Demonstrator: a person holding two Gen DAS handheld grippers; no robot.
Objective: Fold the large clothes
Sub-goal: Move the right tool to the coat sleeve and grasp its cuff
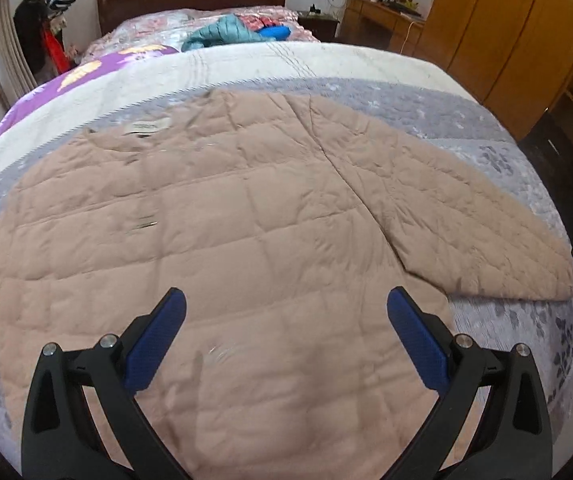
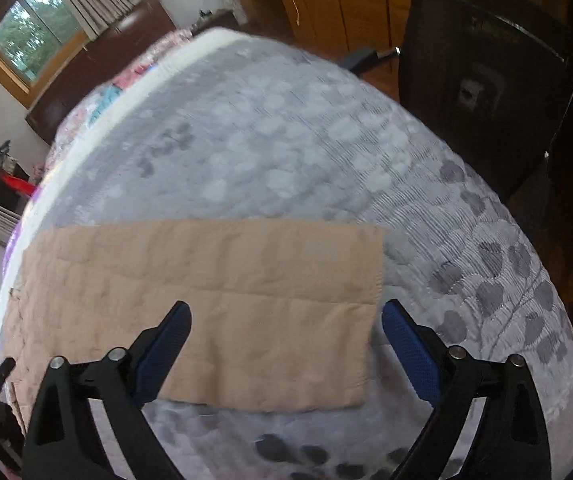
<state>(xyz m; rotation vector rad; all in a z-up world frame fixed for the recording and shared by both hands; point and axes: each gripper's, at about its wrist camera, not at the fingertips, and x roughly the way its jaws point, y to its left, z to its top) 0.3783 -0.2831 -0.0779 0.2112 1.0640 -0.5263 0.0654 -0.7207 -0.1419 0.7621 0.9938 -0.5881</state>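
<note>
A large beige quilted jacket (image 1: 222, 216) lies spread flat on the bed, collar and white label (image 1: 147, 126) toward the headboard. Its right sleeve (image 1: 466, 216) stretches out to the right. My left gripper (image 1: 286, 304) hovers open and empty above the jacket's body. In the right wrist view the sleeve (image 2: 214, 300) lies flat across the grey bedspread, cuff end (image 2: 372, 312) to the right. My right gripper (image 2: 286, 316) is open and empty just above the sleeve, near the cuff.
The bed has a grey leaf-patterned bedspread (image 1: 518, 320) with a white and purple quilt (image 1: 98, 80) beyond. Teal and blue clothes (image 1: 230, 32) lie near the headboard. A wooden wardrobe (image 1: 506, 28) and a black chair (image 2: 486, 80) stand to the right.
</note>
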